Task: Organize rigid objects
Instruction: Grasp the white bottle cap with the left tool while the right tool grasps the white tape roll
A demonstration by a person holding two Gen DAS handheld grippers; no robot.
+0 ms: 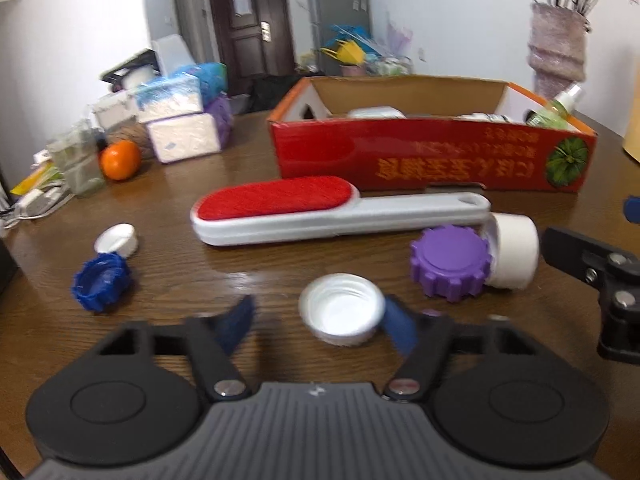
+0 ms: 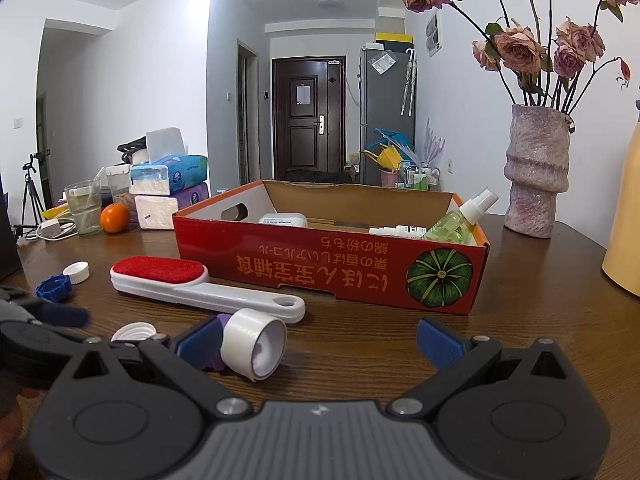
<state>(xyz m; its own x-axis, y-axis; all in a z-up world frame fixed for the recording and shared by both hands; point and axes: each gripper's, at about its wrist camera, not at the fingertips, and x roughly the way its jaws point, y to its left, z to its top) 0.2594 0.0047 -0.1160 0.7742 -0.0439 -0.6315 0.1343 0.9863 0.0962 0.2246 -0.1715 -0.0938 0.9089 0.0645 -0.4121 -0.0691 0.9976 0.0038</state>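
A white screw cap point(image 1: 340, 314) lies open side up between the left gripper point(image 1: 320, 320) fingers, touching the right-hand one; purple cap point(image 1: 450, 262) beyond.

Two wrist cameras, low over the worktop point(image 1: 240, 176), both facing the far door point(image 2: 308, 116).

The left view sits close above the caps, tilted steeply down; the right view sits lower and flatter, further right, near the vase point(image 2: 536, 172). Both share the red box point(image 1: 432, 152), the lint brush point(image 2: 200, 286), the white tube point(image 1: 514, 250) and the orange point(image 2: 115, 218).
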